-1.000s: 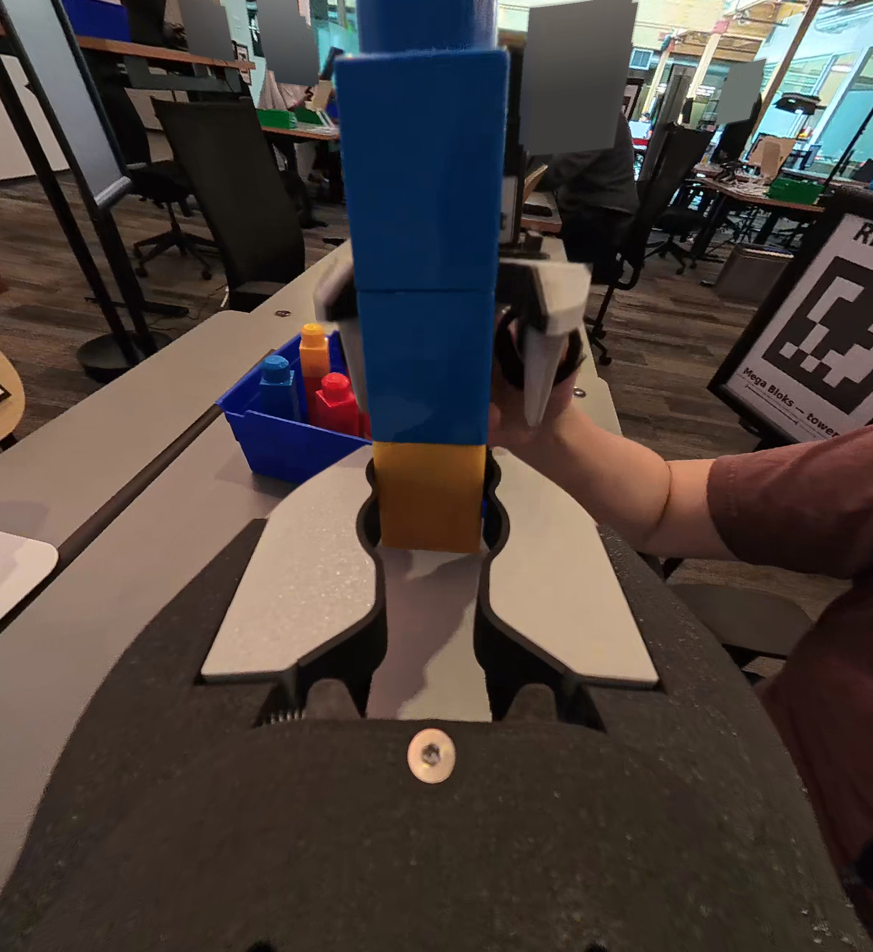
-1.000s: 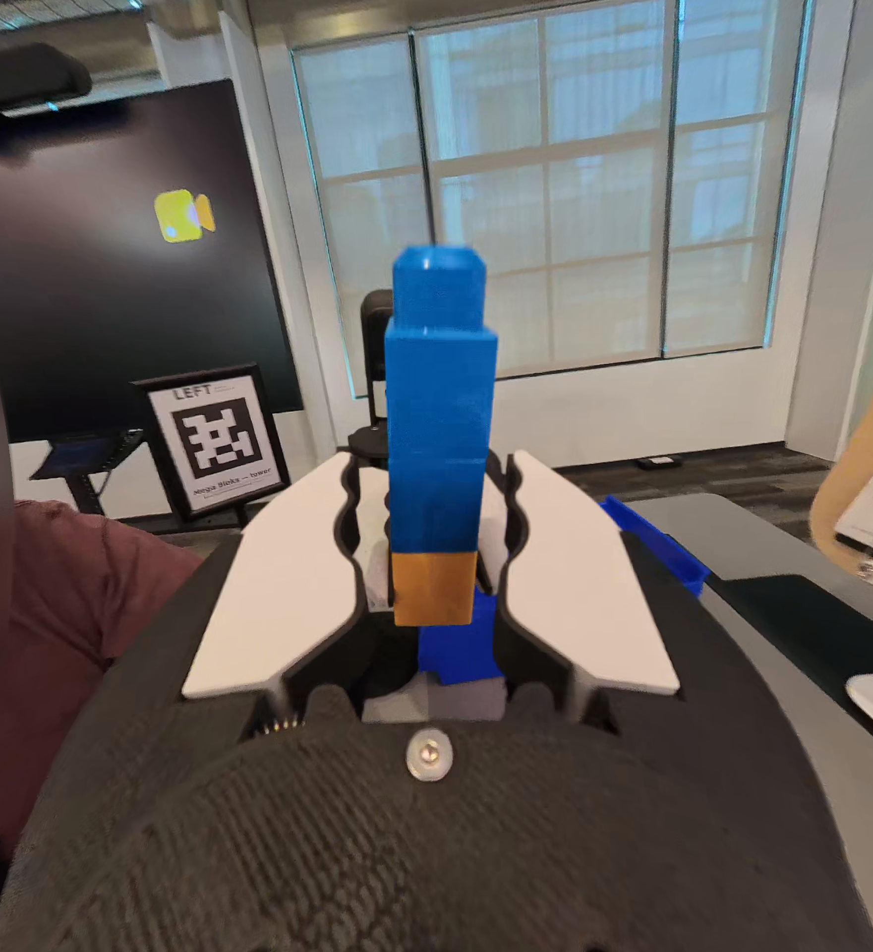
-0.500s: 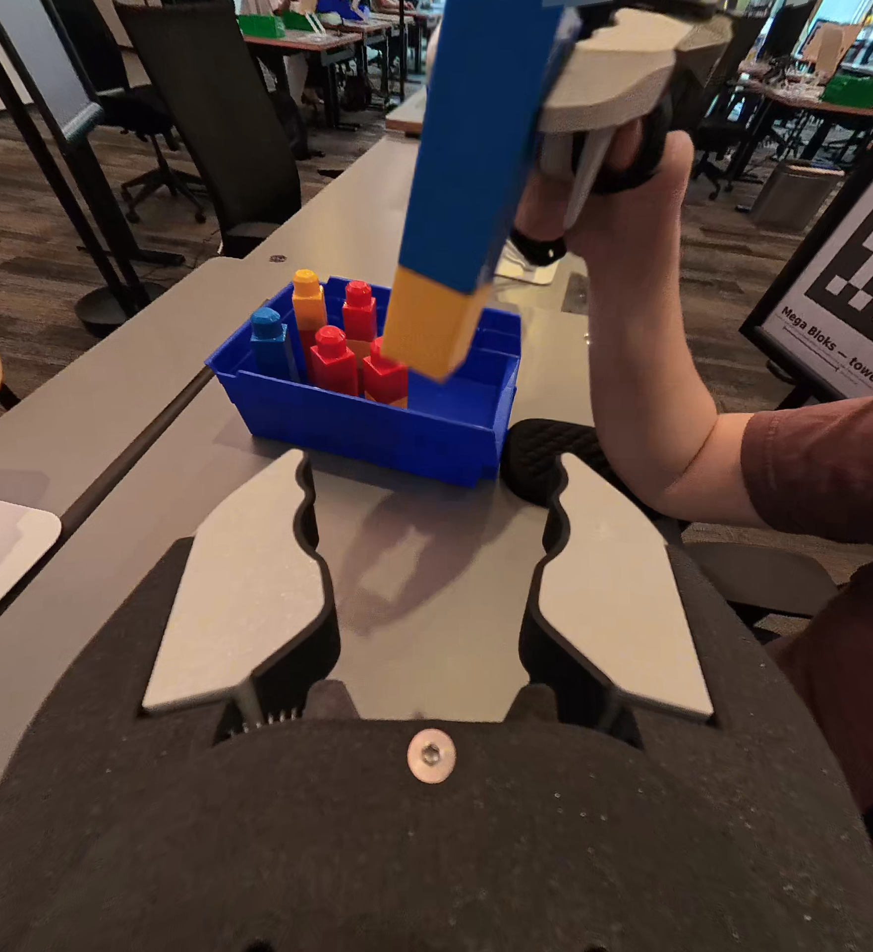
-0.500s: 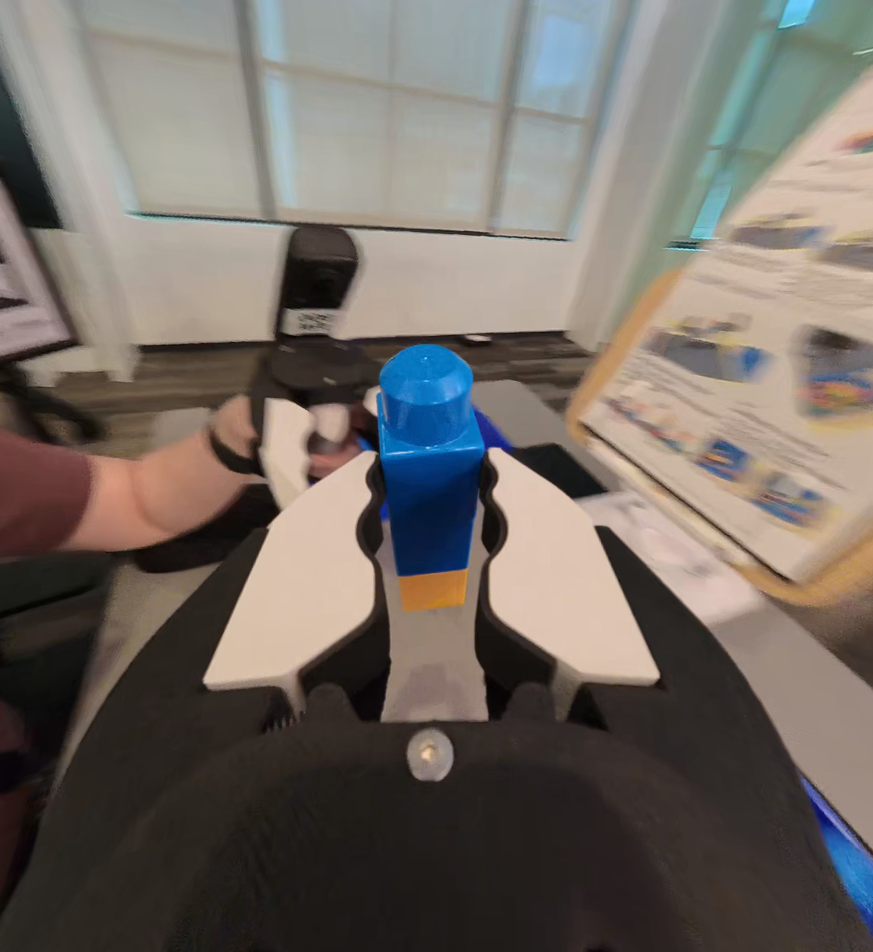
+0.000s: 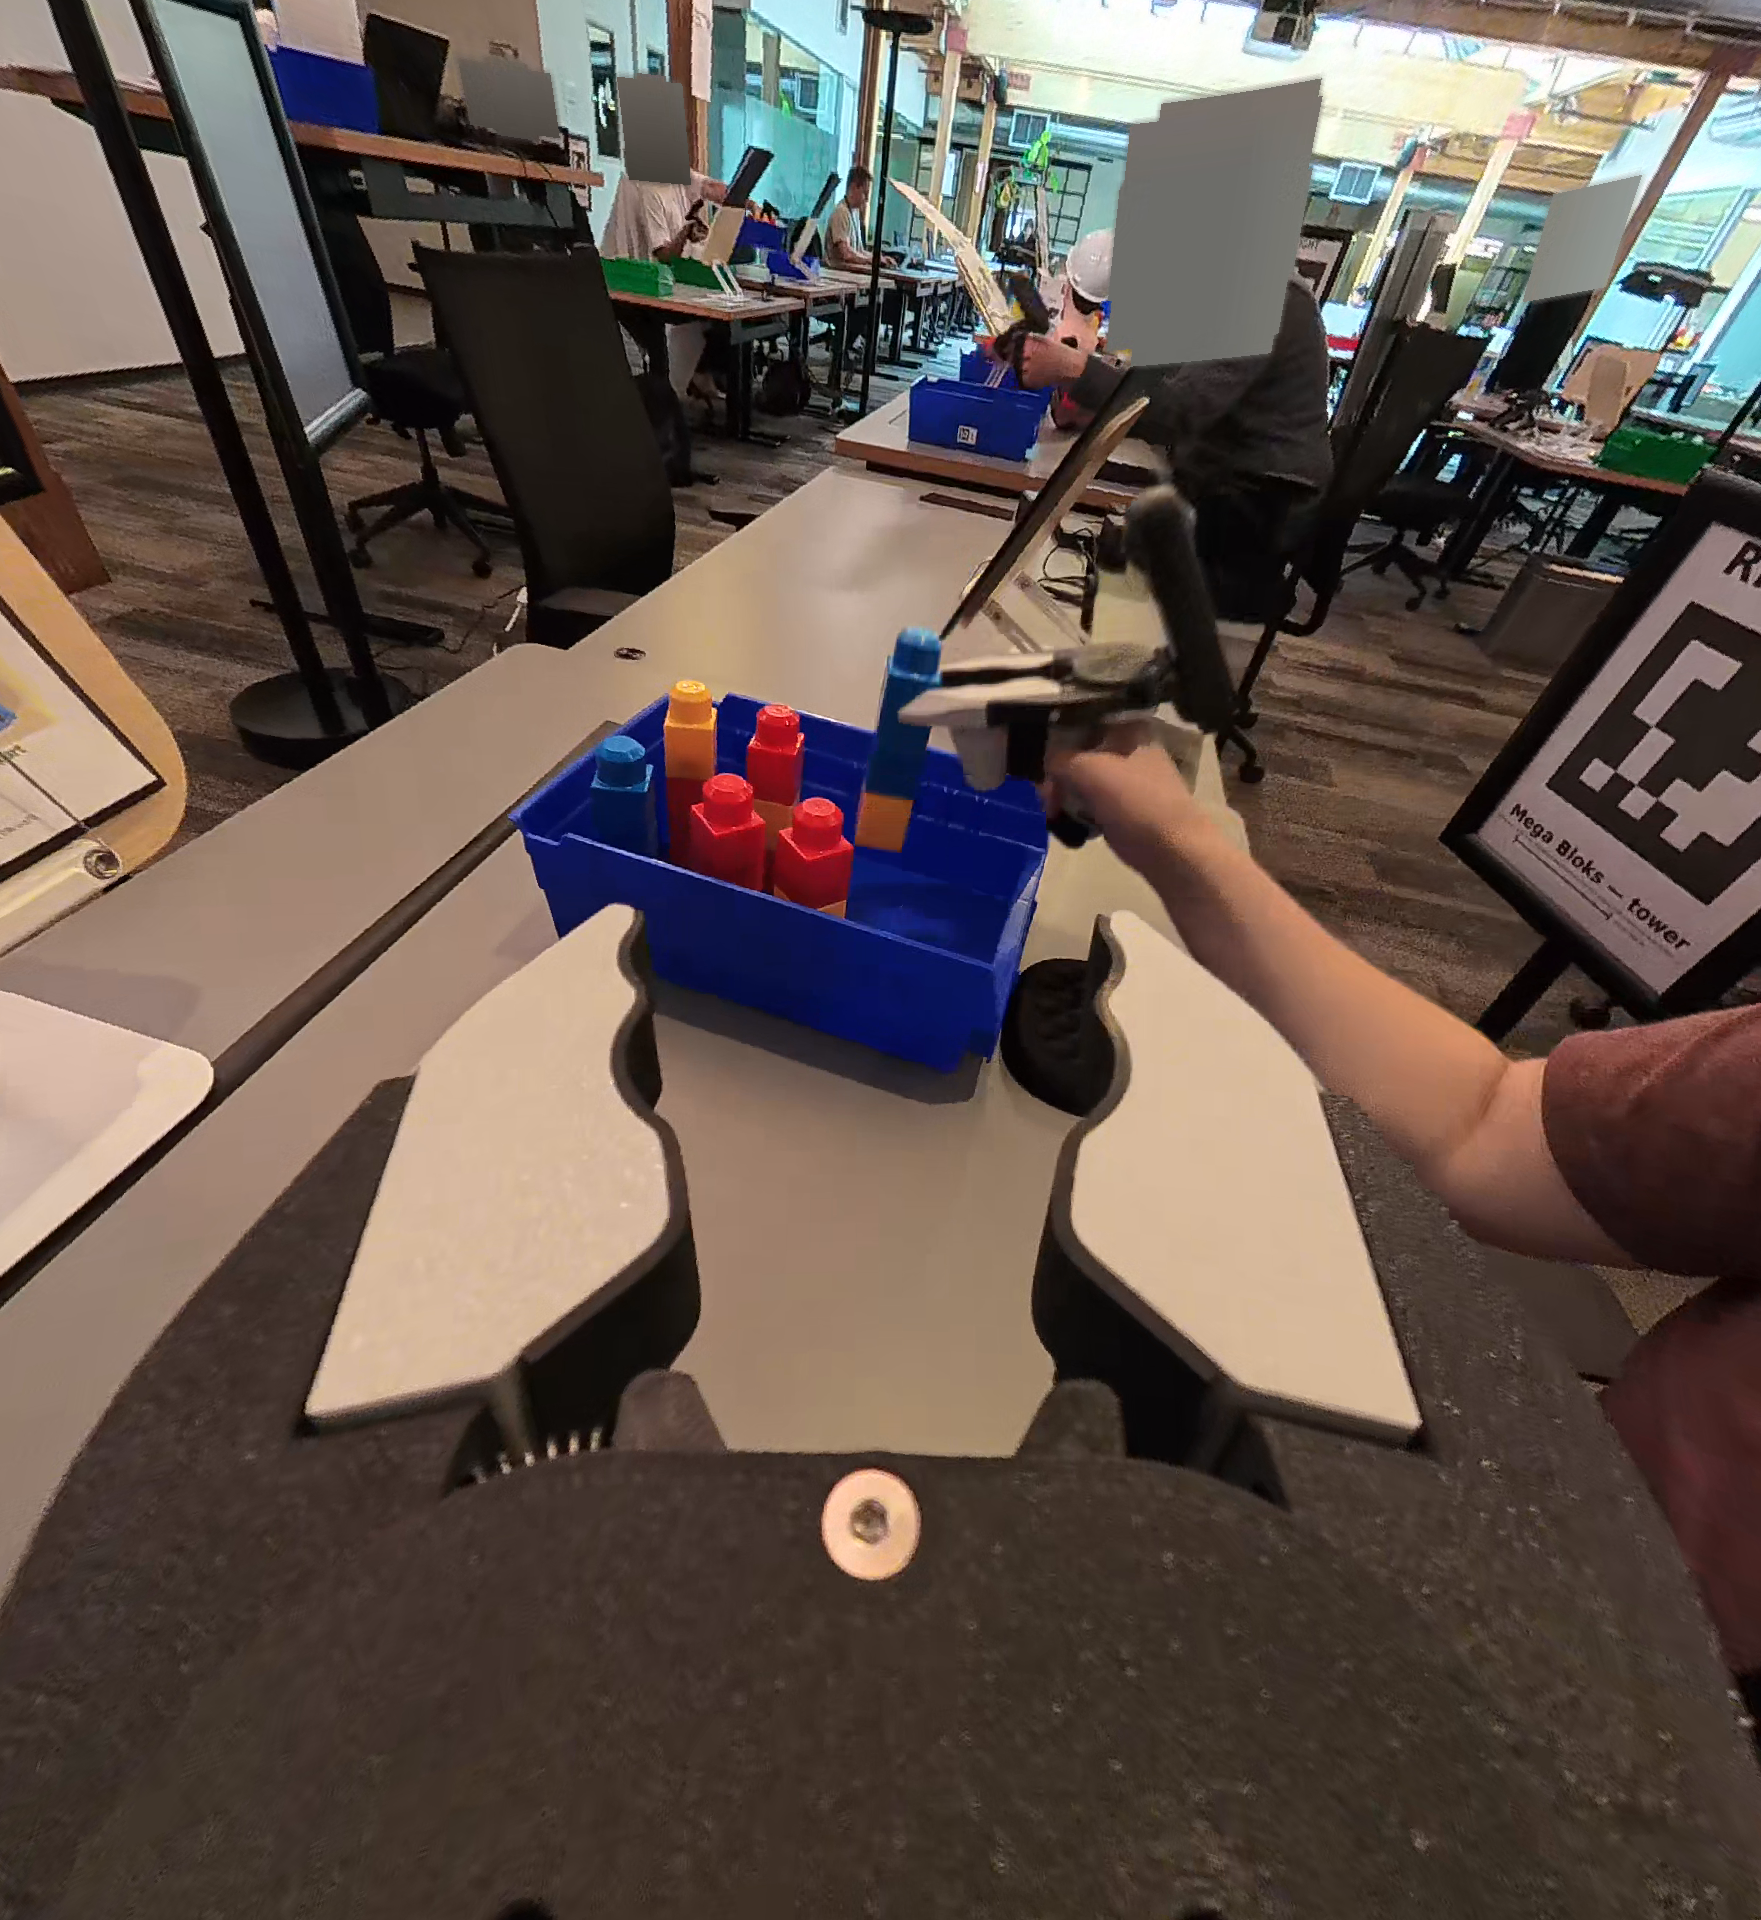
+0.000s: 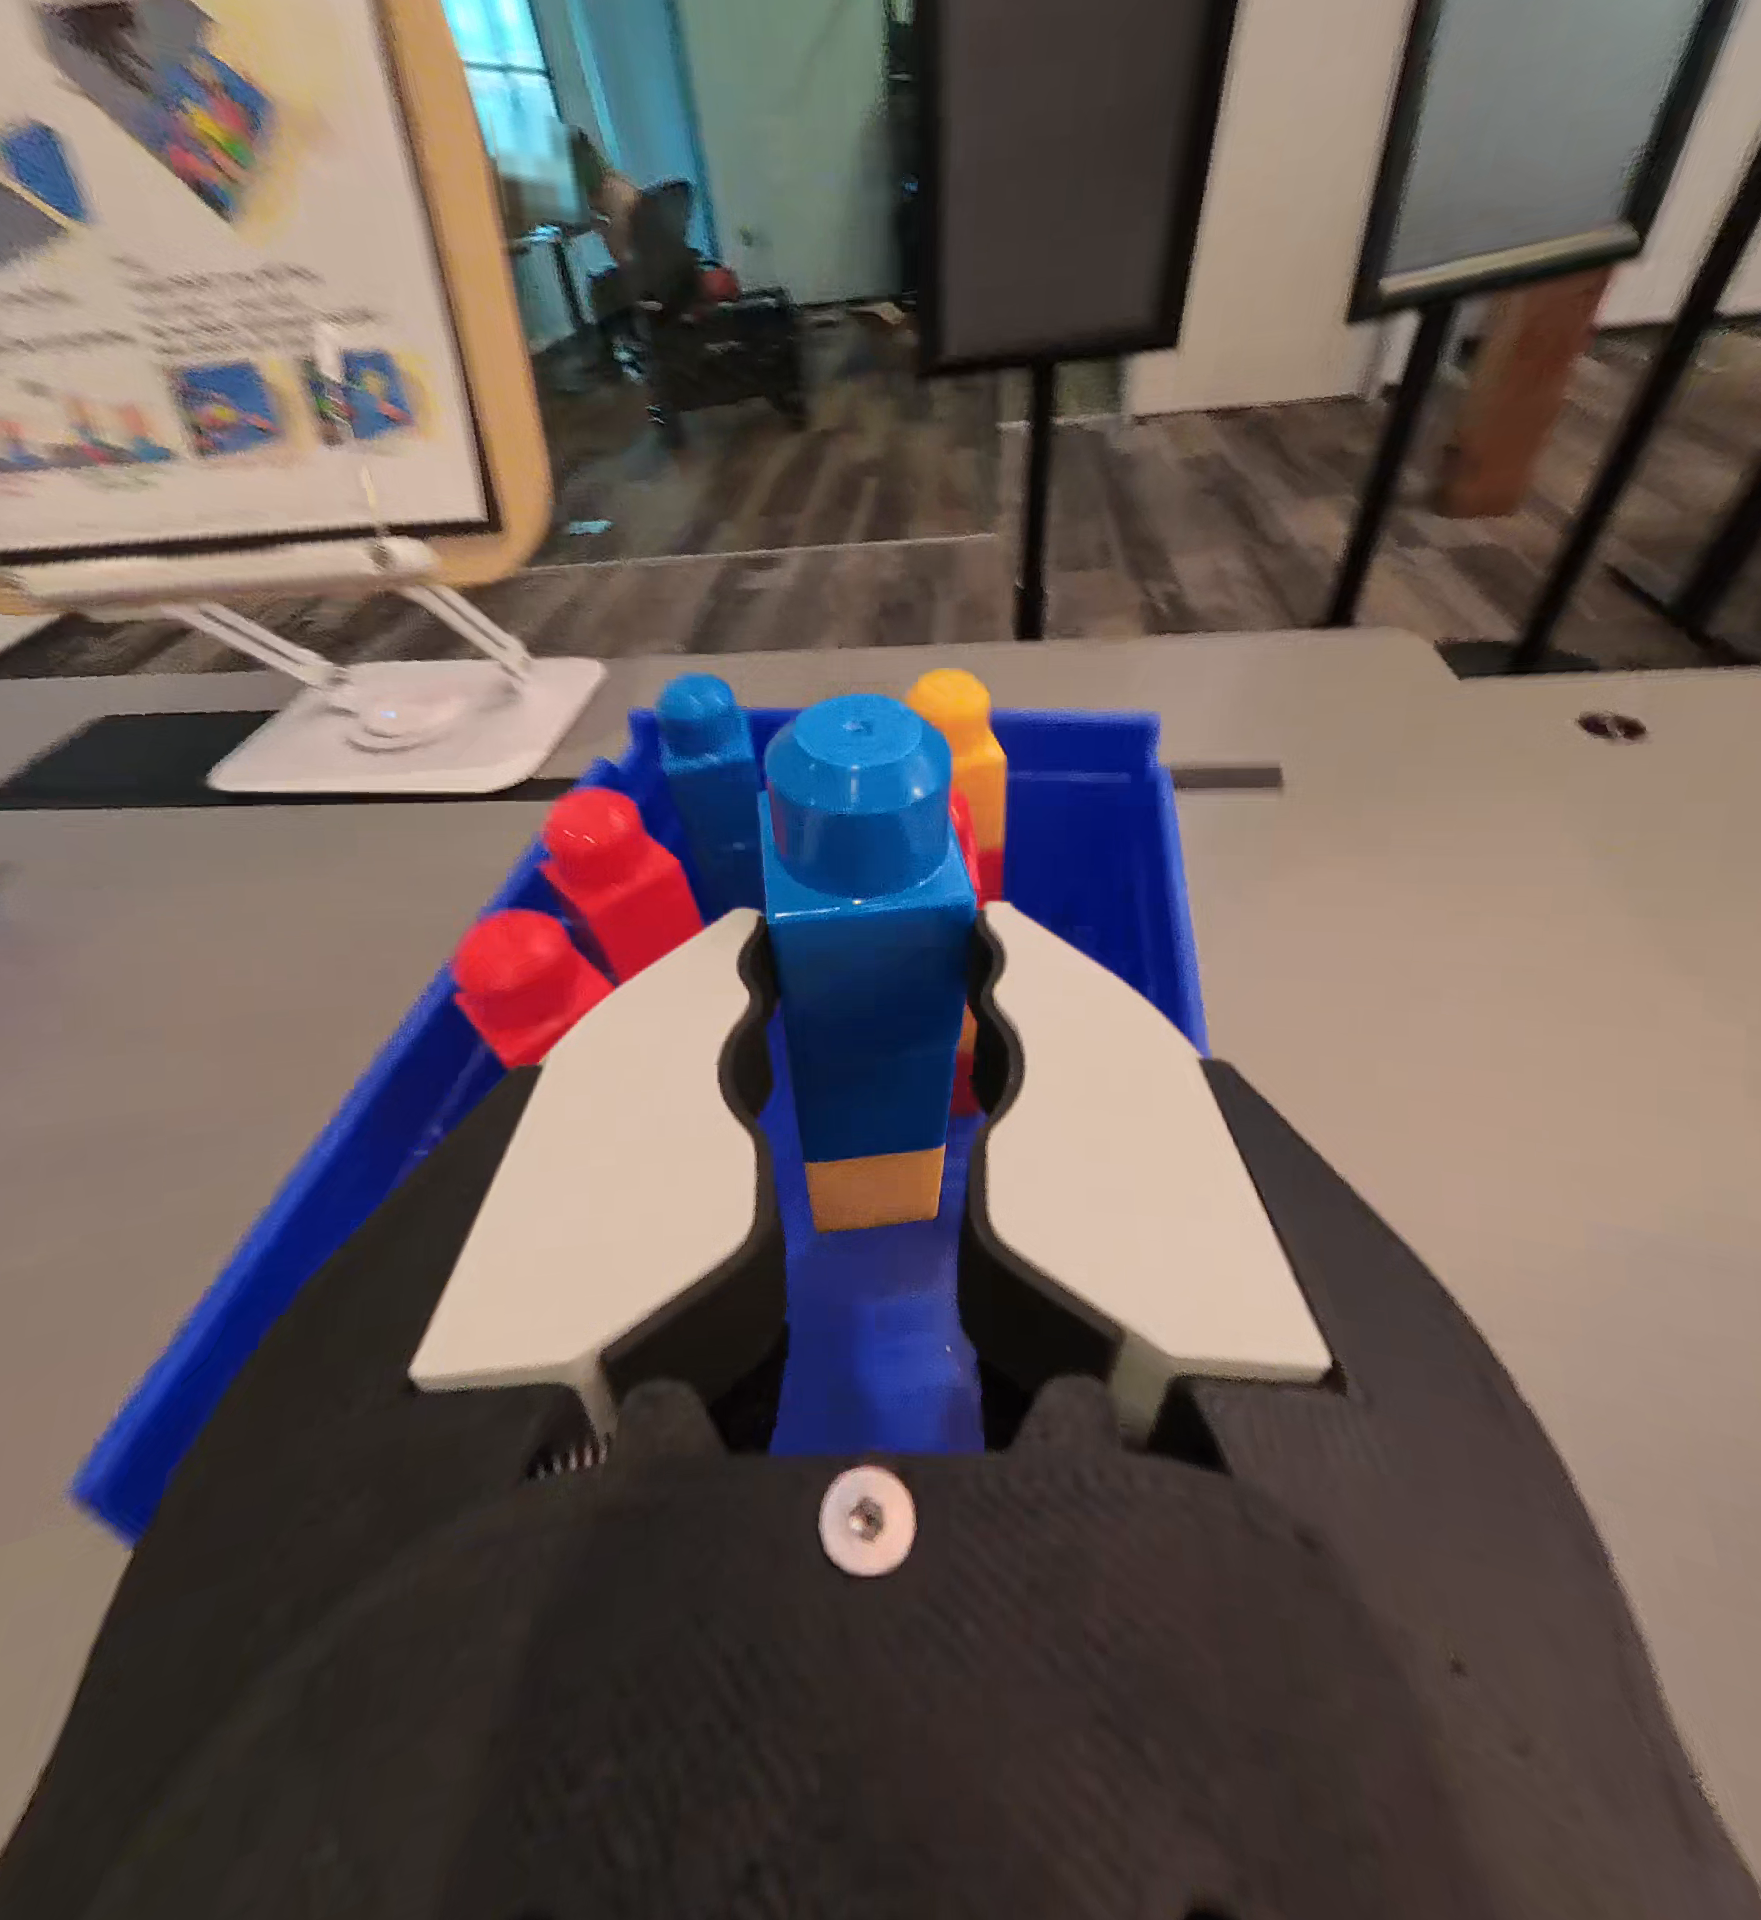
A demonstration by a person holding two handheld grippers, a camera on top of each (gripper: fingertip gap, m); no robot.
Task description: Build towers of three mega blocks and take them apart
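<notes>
The tower [image 6: 871, 1039] of 3 blocks, 2 blue on top of 1 yellow, hangs upright over the open end of the blue bin [image 5: 834, 966]. The right gripper [image 6: 868, 966] clamps it, both pads pressed flat against the sides of the upper blue block. From the left wrist view the yellow base [image 5: 883, 821] sits above the bin's floor, at about rim height.

Inside the bin, beside the tower, stand other block stacks: 1 blue-topped [image 5: 623, 795], 1 yellow-topped [image 5: 689, 748] and 3 red-topped [image 5: 727, 831], [image 5: 775, 758], [image 5: 816, 852]. Their lower blocks are mostly hidden by the bin wall and by each other.

The left gripper [image 5: 871, 987] stands wide open with nothing between its fingers, on the near side of the bin, above the grey table [image 5: 834, 1226].

The bin rests on that grey table. A picture board on a white stand [image 6: 408, 738] sits beyond the bin in the right wrist view. To the right of the bin, off the table, a framed black-and-white marker sign [image 5: 1686, 769] stands on the wood-look floor. Behind the bin stretch rows of desks, black office chairs and several seated people.
</notes>
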